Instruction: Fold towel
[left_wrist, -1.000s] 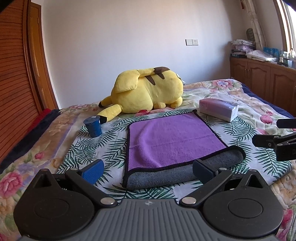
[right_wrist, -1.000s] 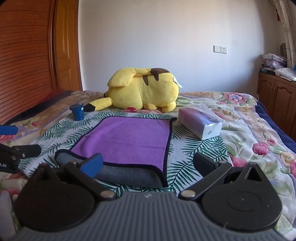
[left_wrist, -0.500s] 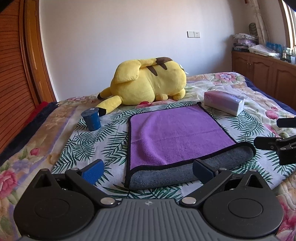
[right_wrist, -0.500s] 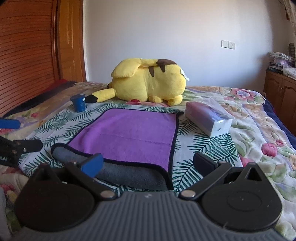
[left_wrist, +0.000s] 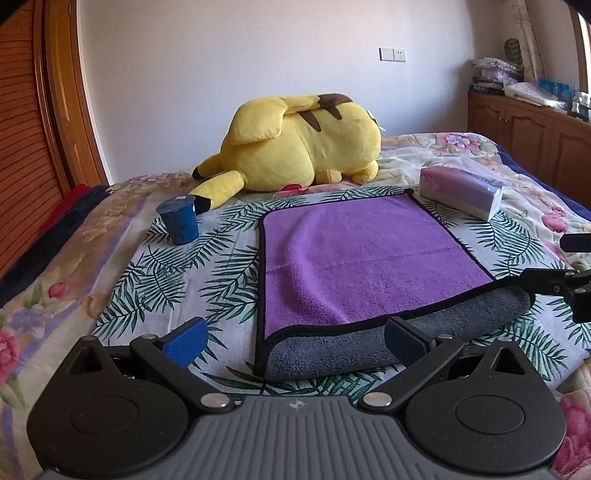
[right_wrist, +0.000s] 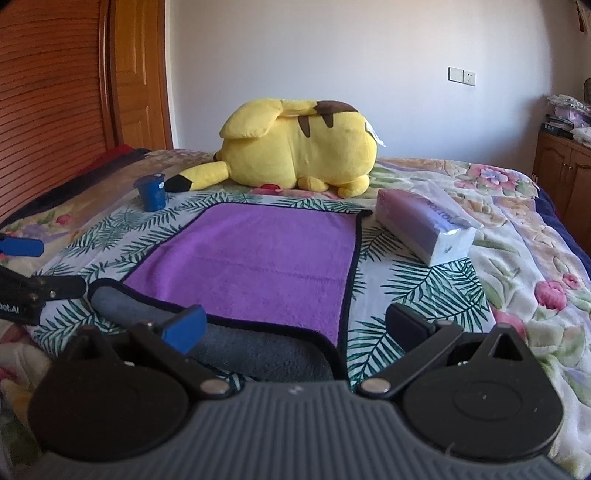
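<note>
Bed (left_wrist: 155, 280) | towel (left_wrist: 362, 258) purple, flat | near edge folded, grey underside

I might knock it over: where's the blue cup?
In both views the blue cup stands left of the towel's far corner, beside the plush's tail.

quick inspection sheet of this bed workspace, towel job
surface: bed with floral and palm-leaf quilt
job's things: purple microfibre towel with black trim, flat; near edge turned over, showing its grey underside
clutter: yellow plush toy, small blue cup, purple tissue pack
grippers: left gripper and right gripper both open, holding nothing, at the towel's near edge
cables: nothing seen
surroundings: wooden slatted wardrobe, wooden cabinet, white wall switch
</note>
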